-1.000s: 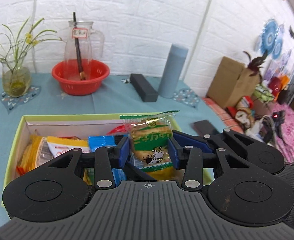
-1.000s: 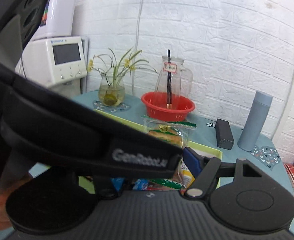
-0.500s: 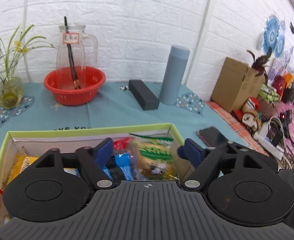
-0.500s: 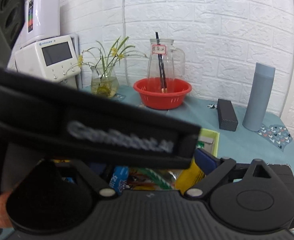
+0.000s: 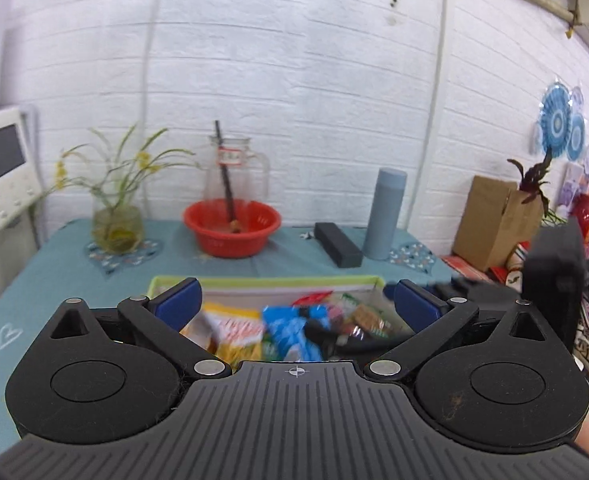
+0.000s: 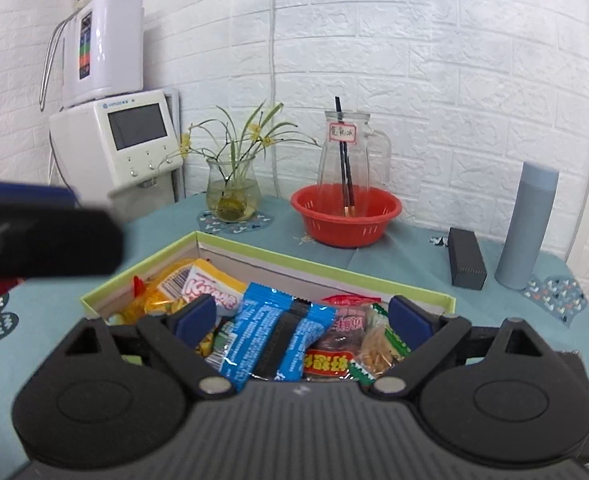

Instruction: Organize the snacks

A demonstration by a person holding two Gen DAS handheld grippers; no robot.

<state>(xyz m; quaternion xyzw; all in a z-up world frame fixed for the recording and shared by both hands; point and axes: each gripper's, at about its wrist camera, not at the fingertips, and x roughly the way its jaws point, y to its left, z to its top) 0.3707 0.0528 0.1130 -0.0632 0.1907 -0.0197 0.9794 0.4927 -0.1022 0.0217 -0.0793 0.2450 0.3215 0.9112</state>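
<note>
A green-rimmed open box [image 6: 334,267] sits on the teal tablecloth, packed with snacks: a blue packet [image 6: 278,332], a red packet [image 6: 332,344], a green-edged biscuit packet [image 6: 378,340] and a yellow-white packet [image 6: 210,285]. My right gripper [image 6: 302,316] hangs open just above these packets, touching none. My left gripper [image 5: 296,304] is back from the box [image 5: 262,281]; its jaws are opening wide with nothing between them. The left wrist view is blurred. Each gripper shows in the other's view as a dark blur: the left gripper [image 6: 42,236] and the right gripper [image 5: 550,276].
Behind the box stand a red basin [image 6: 346,216] holding a glass jug, a flower vase [image 6: 234,196], a black case [image 6: 466,264] and a grey bottle [image 6: 528,224]. A white water machine [image 6: 126,136] stands far left. A cardboard box [image 5: 494,220] lies beyond the table's right edge.
My left gripper let go of the green-and-yellow biscuit packet into the box, opened wide and drew back. My right gripper opened too, and the left one no longer blocks its view.
</note>
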